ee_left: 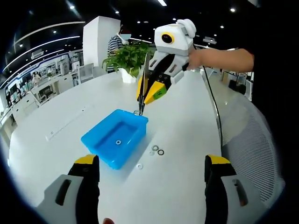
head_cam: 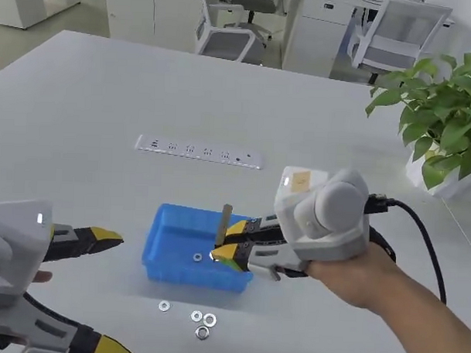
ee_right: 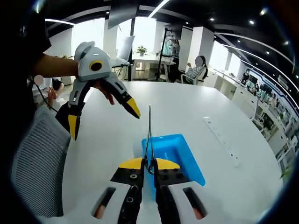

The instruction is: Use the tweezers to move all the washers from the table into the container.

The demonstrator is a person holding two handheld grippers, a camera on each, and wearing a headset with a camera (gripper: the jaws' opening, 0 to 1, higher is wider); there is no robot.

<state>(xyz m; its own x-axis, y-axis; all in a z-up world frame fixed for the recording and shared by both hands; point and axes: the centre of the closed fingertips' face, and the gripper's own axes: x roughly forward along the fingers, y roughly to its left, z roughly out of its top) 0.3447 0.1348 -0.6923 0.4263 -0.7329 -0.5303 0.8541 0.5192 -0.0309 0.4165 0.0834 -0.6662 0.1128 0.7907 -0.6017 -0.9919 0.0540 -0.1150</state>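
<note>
A blue container (head_cam: 159, 255) sits on the white table with one washer (head_cam: 198, 257) inside. My right gripper (head_cam: 231, 252) is shut on steel tweezers (head_cam: 224, 222), whose tip hangs at the container's near right rim. A small washer (ee_left: 138, 112) seems pinched at that tip. Several loose washers (head_cam: 202, 322) lie on the table in front of the container. My left gripper (head_cam: 108, 292) stands open to the left of them, holding nothing. In the right gripper view the tweezers (ee_right: 149, 133) rise from the shut gripper (ee_right: 149, 164) beside the container (ee_right: 180, 156).
A white power strip (head_cam: 198, 152) lies behind the container. A potted plant (head_cam: 446, 114) stands at the table's right edge. Office chairs and cabinets lie beyond the far edge. The right gripper's cable (head_cam: 419, 229) trails over the table.
</note>
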